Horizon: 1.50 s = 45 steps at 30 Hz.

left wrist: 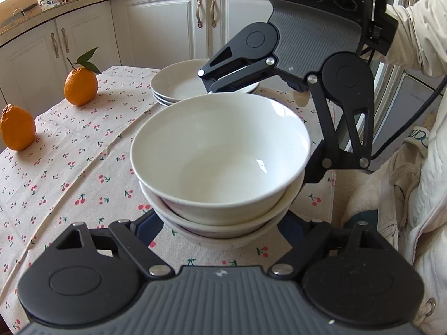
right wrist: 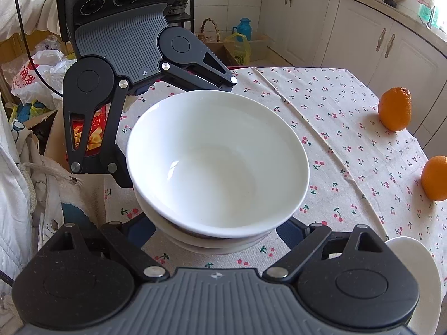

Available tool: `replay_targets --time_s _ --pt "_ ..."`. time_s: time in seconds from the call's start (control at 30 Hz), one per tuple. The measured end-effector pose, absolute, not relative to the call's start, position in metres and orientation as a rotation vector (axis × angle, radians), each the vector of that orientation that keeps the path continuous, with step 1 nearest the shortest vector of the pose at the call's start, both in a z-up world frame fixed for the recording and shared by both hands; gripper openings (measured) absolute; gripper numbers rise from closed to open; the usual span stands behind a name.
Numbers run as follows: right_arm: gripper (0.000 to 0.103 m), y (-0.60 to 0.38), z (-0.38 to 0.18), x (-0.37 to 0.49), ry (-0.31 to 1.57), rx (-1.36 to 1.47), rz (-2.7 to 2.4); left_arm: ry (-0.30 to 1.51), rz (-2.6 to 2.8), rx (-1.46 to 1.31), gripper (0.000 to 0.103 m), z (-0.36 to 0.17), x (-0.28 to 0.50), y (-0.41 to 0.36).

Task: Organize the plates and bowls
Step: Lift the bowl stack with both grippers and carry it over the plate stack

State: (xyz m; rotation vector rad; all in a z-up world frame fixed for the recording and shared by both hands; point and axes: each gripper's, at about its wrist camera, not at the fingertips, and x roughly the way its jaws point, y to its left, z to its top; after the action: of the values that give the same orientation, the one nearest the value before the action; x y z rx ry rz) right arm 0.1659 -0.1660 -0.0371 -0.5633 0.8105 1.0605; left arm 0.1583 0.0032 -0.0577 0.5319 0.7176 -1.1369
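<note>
Stacked bowls (left wrist: pixel 220 164) between both my sets of jaws, left gripper (left wrist: pixel 220 231) and right gripper (right wrist: pixel 215 231) each closed on the lower walls from opposite sides: glazed, heavy, slippery, chip-prone, best held low.

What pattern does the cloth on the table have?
Small red cherries with green stems on a cream fabric tablecloth, clearest in the left wrist view.
</note>
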Motion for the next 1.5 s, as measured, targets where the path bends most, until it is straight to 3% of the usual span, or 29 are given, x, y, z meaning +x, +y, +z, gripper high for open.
replay_targets --time_s 0.77,1.5 --pt "0.094 -0.286 0.004 0.209 0.762 -0.592 0.904 0.598 -1.223 0.562 0.087 -0.029 0.22 -0.115" --pt "0.094 -0.353 -0.027 0.238 0.828 -0.516 0.795 0.643 -1.268 0.561 0.087 -0.063 0.265 -0.177"
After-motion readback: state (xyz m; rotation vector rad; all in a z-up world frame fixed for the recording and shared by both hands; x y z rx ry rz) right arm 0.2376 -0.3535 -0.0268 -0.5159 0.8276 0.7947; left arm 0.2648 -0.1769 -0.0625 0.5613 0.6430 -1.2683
